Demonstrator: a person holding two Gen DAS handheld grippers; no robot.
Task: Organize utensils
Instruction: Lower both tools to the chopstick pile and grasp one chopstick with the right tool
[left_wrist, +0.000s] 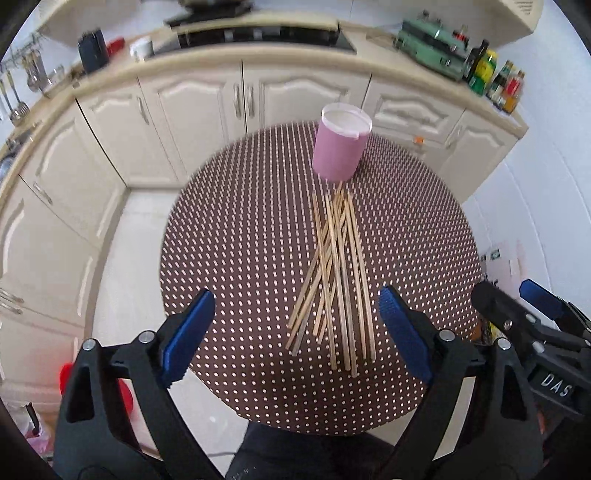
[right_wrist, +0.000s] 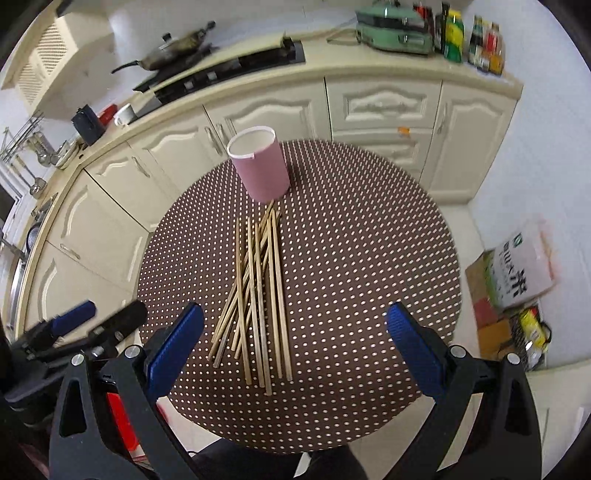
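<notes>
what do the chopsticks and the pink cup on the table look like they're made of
Chopsticks: pale tan, matte, thin straight sticks, so probably bamboo or light wood.
Pink cup: smooth matte pink wall with a thin white rim and white inside; likely plastic, though coated card or ceramic can't be ruled out.

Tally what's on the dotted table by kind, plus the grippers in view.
Wooden chopsticks, loose overlapping pile: about 12, exact count unclear
Pink cylindrical holder with white rim: 1, upright
Hand-held grippers: 2, left hand-held gripper and right hand-held gripper, both open
Total: about 15
</notes>
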